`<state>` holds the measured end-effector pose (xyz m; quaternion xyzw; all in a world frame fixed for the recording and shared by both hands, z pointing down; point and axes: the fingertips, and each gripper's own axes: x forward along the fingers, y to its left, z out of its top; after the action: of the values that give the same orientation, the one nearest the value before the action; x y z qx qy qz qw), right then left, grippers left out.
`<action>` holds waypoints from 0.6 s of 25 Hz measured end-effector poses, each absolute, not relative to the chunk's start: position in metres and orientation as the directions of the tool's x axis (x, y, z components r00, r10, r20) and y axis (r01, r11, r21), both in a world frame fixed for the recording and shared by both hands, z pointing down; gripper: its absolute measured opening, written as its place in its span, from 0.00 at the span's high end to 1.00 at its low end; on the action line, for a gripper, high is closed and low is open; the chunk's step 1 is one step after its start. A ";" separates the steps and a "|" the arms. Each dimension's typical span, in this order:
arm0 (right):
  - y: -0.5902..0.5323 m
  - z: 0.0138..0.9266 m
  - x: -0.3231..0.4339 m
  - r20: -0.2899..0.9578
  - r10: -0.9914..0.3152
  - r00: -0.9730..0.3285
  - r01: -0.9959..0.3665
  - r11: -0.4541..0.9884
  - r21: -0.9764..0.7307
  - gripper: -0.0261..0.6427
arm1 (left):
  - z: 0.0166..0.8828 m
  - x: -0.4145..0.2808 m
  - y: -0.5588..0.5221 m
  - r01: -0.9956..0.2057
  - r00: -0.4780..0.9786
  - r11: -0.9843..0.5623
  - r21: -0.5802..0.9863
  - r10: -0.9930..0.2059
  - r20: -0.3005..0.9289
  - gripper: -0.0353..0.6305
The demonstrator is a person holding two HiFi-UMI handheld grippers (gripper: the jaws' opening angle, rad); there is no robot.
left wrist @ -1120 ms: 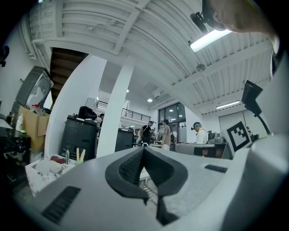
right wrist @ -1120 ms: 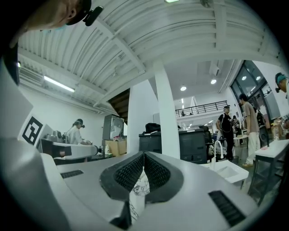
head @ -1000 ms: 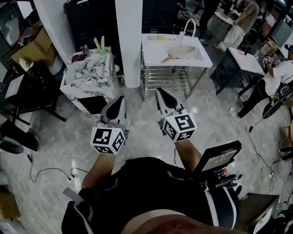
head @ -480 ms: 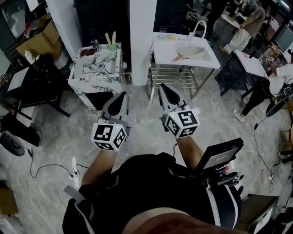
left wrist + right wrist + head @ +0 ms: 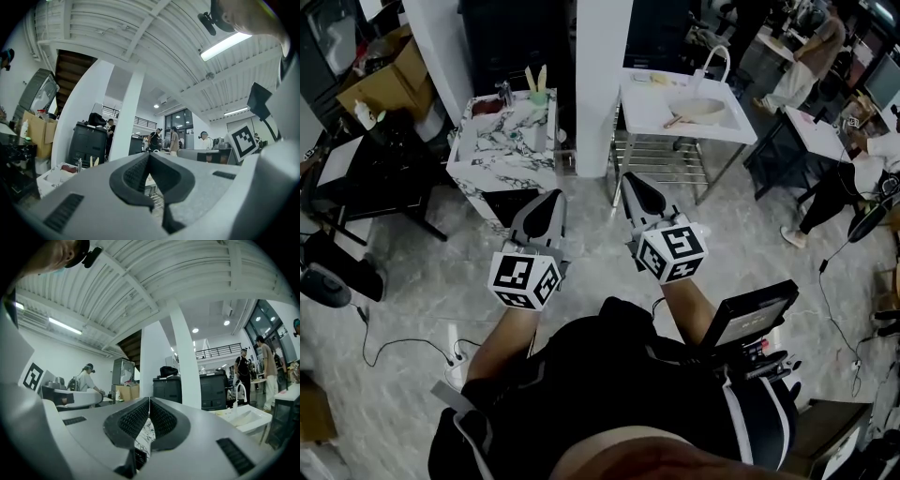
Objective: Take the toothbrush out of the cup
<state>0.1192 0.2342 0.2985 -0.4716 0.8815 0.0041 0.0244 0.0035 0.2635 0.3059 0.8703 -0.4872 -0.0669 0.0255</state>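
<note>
Marble-patterned vanity [image 5: 502, 155] carries a cup [image 5: 538, 99] holding two toothbrushes [image 5: 534, 79]; left claw [image 5: 552, 197] and right claw [image 5: 629, 180] are closed, empty.

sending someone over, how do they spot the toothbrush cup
Left of the white pillar stands a marble-patterned vanity. On its top, at the far corner by the pillar, sits the small green cup, the only thing there with two pale handles sticking up.

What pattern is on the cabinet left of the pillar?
White marble cabinet with dark veins, clearest in the head view.
</note>
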 end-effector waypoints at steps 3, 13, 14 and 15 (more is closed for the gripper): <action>0.227 0.300 0.113 -0.044 -0.826 -0.563 -0.826 0.564 -0.012 0.93 | 0.305 -0.001 0.255 -0.847 0.512 -0.520 0.106 -0.854 -0.094 0.95; 0.152 0.303 0.093 -0.059 -0.798 -0.600 -0.798 0.602 -0.036 0.93 | 0.308 -0.017 0.185 -0.869 0.478 -0.483 0.103 -0.875 -0.073 0.95; 0.143 0.302 0.091 -0.061 -0.795 -0.604 -0.794 0.606 -0.038 0.93 | 0.307 -0.018 0.177 -0.872 0.472 -0.478 0.103 -0.878 -0.073 0.95; 0.134 0.301 0.090 -0.063 -0.792 -0.608 -0.791 0.610 -0.041 0.93 | 0.306 -0.020 0.167 -0.877 0.465 -0.470 0.102 -0.882 -0.072 0.95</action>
<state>0.0897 0.1336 0.3014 -0.4414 0.8965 -0.0045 0.0374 -0.0202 0.1675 0.3065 0.8556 -0.5139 -0.0570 0.0251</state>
